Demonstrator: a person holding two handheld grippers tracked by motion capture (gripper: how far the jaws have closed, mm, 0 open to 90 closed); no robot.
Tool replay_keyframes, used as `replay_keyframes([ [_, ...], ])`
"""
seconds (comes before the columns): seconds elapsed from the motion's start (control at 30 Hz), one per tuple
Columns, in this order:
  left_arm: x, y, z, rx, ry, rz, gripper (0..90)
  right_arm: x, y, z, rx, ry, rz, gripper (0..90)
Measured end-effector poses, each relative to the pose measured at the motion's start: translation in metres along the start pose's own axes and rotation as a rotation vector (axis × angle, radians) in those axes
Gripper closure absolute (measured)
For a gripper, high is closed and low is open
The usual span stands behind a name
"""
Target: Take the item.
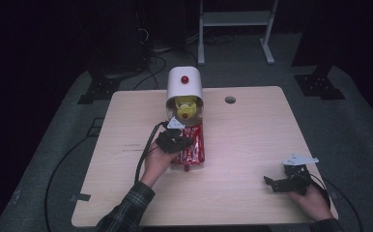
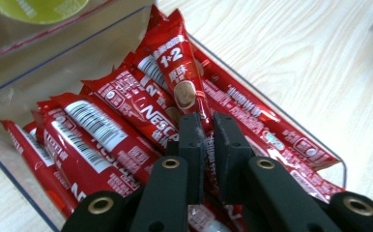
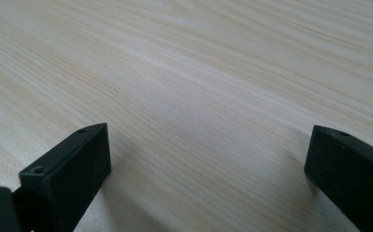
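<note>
A clear plastic tray (image 2: 25, 77) holds several red Nescafé coffee sachets (image 2: 102, 130). In the high view the tray (image 1: 203, 163) lies at the table's middle, in front of a white dispenser. My left gripper (image 2: 208, 121) reaches down into the tray, and its pads are shut on the lower end of one sachet (image 2: 177, 63), which sticks up and away from the jaws. From above, the left gripper (image 1: 182, 142) sits over the tray's left side. My right gripper (image 1: 271, 183) rests near the table's front right, and its jaws (image 3: 208, 159) stand open over bare wood.
A white domed dispenser (image 1: 184, 84) with a red knob and a yellow part inside stands just behind the tray. A round cable hole (image 1: 230, 100) lies to its right. The pale wooden table (image 1: 252, 140) is dimly lit, with dark floor and stands behind it.
</note>
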State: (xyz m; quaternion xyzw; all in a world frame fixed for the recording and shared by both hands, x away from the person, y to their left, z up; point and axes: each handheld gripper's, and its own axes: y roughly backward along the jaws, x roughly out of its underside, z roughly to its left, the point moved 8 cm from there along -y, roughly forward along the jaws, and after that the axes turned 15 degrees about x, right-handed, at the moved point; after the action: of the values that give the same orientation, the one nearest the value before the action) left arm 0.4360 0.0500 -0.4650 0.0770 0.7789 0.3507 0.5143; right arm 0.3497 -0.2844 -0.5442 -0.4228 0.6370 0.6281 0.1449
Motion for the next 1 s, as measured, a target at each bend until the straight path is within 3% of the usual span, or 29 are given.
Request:
replay_keyframes([
  [0.17,-0.005,0.003,-0.004,0.009,-0.023,-0.038,86.4,0.000,0.000,0.000,0.000,-0.001,0.000,1.5],
  [0.6,-0.017,0.022,-0.009,0.050,-0.003,-0.119,86.6,0.000,0.000,0.000,0.000,0.000,0.000,1.5],
  [1.0,-0.021,0.040,-0.011,0.046,-0.008,-0.141,86.7,0.000,0.000,0.000,0.000,-0.001,0.000,1.5],
])
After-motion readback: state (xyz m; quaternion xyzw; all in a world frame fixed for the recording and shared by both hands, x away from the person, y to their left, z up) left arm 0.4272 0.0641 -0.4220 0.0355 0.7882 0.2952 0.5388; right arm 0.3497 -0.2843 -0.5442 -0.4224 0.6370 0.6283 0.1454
